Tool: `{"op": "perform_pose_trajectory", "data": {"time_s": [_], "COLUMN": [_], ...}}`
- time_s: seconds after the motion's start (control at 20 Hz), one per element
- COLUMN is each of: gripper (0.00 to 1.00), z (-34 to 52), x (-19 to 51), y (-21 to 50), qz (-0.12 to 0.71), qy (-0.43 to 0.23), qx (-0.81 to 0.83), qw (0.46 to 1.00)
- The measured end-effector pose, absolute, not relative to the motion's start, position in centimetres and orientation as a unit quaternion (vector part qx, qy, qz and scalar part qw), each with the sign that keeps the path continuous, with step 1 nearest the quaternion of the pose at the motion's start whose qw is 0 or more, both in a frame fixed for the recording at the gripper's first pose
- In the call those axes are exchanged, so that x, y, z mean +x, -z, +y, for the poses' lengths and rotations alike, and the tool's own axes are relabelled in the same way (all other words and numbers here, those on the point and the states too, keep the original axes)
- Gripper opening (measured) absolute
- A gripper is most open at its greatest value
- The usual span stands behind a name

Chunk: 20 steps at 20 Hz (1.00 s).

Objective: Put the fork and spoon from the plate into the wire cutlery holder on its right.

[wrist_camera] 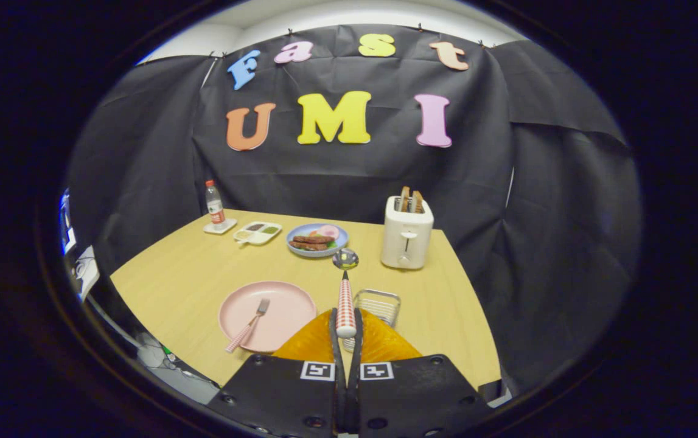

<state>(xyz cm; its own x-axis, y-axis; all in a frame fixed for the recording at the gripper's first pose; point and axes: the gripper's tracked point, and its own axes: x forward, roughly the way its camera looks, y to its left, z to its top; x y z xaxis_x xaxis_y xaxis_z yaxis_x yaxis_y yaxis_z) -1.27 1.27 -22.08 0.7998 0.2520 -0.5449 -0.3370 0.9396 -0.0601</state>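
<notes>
The spoon (345,292), with a red-checked handle and a shiny round bowl, is clamped between the orange fingers (312,344) of the gripper (346,331), held above the wire cutlery holder (379,304). A matching fork (248,325) is left on the smooth pink plate (282,304). A white toaster (407,231) is seen beyond.

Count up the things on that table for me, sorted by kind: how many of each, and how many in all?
Cutlery: 2, the spoon clamped between the fingers, the fork on the pink plate
Plates and trays: 3, pink plate, blue plate, divided tray
Wire cutlery holder: 1
Toaster: 1
Water bottle: 1
Total: 8
</notes>
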Motion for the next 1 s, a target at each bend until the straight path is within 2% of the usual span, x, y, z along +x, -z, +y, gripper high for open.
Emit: {"op": "perform_pose_trajectory", "data": {"time_s": [0.25,0.6,1.0], "gripper": [0.0,0.01,0.01], "z": [-1.8,-0.9,-0.3], "x": [-2.5,-3.0,-0.4], "y": [22.9,24.5,27.1], "qz": [0.358,0.477,0.556], "qy": [-0.134,-0.132,-0.095], "qx": [-0.085,-0.075,-0.071], "qw": [0.92,0.866,0.822]}}
